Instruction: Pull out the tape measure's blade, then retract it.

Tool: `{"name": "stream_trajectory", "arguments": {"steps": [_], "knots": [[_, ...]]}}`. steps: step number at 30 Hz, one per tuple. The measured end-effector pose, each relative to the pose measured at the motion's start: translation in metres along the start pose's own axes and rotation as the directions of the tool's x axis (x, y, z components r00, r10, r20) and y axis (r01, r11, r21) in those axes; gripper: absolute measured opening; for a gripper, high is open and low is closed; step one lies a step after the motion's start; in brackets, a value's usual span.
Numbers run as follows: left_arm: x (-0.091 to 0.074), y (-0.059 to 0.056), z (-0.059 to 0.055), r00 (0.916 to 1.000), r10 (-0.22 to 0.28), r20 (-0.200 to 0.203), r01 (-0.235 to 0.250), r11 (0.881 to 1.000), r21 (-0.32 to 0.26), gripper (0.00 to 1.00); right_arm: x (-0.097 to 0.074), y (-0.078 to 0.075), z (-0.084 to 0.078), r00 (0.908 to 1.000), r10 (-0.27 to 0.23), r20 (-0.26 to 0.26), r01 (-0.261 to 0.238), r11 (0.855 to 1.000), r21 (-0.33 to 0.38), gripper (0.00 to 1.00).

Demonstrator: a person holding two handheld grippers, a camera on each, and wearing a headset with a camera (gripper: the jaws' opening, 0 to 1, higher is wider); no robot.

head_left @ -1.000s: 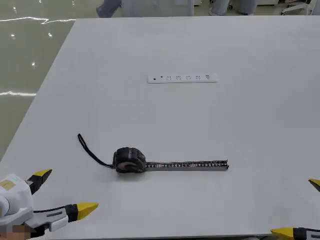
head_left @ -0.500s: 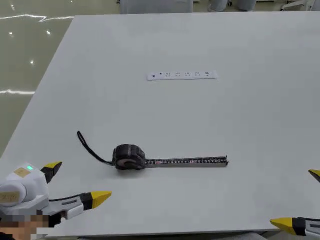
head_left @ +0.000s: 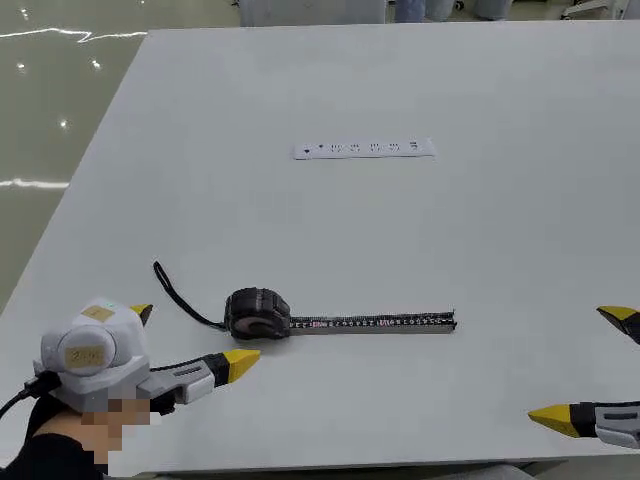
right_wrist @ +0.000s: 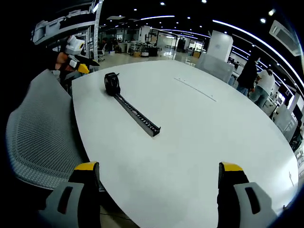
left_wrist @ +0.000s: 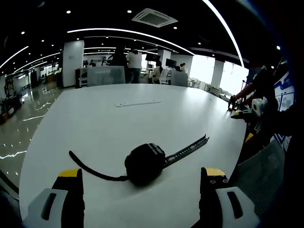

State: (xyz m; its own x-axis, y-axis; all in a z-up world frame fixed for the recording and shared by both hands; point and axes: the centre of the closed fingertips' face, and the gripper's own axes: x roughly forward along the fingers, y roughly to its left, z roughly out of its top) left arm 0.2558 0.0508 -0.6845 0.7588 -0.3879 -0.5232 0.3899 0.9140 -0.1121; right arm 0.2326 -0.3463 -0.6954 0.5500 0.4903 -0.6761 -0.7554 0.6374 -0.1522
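Note:
A black tape measure [head_left: 258, 315] lies on the white table [head_left: 400, 230], its blade [head_left: 375, 323] drawn out to the right and ending at a hook [head_left: 452, 321]. A black wrist strap [head_left: 178, 295] trails off its left side. My left gripper [head_left: 190, 338] is open at the table's near left, just short of the case, which sits between its yellow-tipped jaws in the left gripper view [left_wrist: 145, 163]. My right gripper [head_left: 590, 365] is open at the near right corner, well apart from the blade's end [right_wrist: 154, 129]. Both hold nothing.
A white power strip [head_left: 364, 149] lies flat further back on the table, near the middle. The table's near edge runs just behind both grippers. A grey mesh chair [right_wrist: 40, 142] stands by that edge. People stand at desks far behind the table [left_wrist: 134, 61].
My left gripper has moved forward and to the right, closing in on the tape measure's case. My right gripper has crept a little further onto the table. The tape measure has stayed put.

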Motion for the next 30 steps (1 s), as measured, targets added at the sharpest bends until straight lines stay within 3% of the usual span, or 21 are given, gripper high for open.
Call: {"name": "stream_trajectory", "arguments": {"steps": [5, 13, 15, 16, 19, 23, 26, 30], "knots": [[0.013, -0.007, 0.000, 1.0000, 0.007, 0.003, -0.007, 1.000, 0.001, 0.99, 0.009, 0.000, 0.005, 0.9995, 0.026, -0.015, -0.027, 0.999, -0.033, 1.00], [0.033, -0.005, -0.003, 0.9969, 0.079, 0.002, -0.079, 0.997, -0.017, 0.99, 0.026, 0.005, 0.015, 0.9962, 0.078, -0.039, -0.081, 0.993, -0.091, 1.00], [0.037, -0.003, -0.001, 0.9944, 0.104, 0.017, -0.103, 0.993, -0.058, 0.99, 0.030, 0.005, 0.017, 0.9948, 0.091, -0.046, -0.096, 0.990, -0.106, 1.00], [0.041, -0.002, -0.004, 0.9918, 0.126, 0.025, -0.123, 0.988, -0.098, 0.99, 0.034, 0.006, 0.018, 0.9932, 0.103, -0.054, -0.109, 0.987, -0.118, 1.00], [0.047, -0.001, -0.014, 0.9871, 0.159, 0.021, -0.154, 0.977, -0.144, 0.98, 0.040, 0.005, 0.021, 0.9905, 0.119, -0.068, -0.128, 0.982, -0.138, 1.00], [0.054, -0.003, -0.018, 0.9855, 0.169, 0.018, -0.164, 0.975, -0.149, 0.98, 0.048, 0.007, 0.023, 0.9862, 0.141, -0.087, -0.154, 0.975, -0.161, 1.00], [0.058, -0.001, -0.011, 0.9804, 0.190, 0.052, -0.184, 0.977, -0.109, 0.98, 0.057, 0.010, 0.026, 0.9811, 0.165, -0.100, -0.181, 0.966, -0.183, 1.00], [0.063, -0.002, -0.010, 0.9767, 0.202, 0.072, -0.192, 0.973, -0.130, 1.00, 0.068, 0.010, 0.029, 0.9763, 0.183, -0.116, -0.204, 0.956, -0.211, 0.99]]}}
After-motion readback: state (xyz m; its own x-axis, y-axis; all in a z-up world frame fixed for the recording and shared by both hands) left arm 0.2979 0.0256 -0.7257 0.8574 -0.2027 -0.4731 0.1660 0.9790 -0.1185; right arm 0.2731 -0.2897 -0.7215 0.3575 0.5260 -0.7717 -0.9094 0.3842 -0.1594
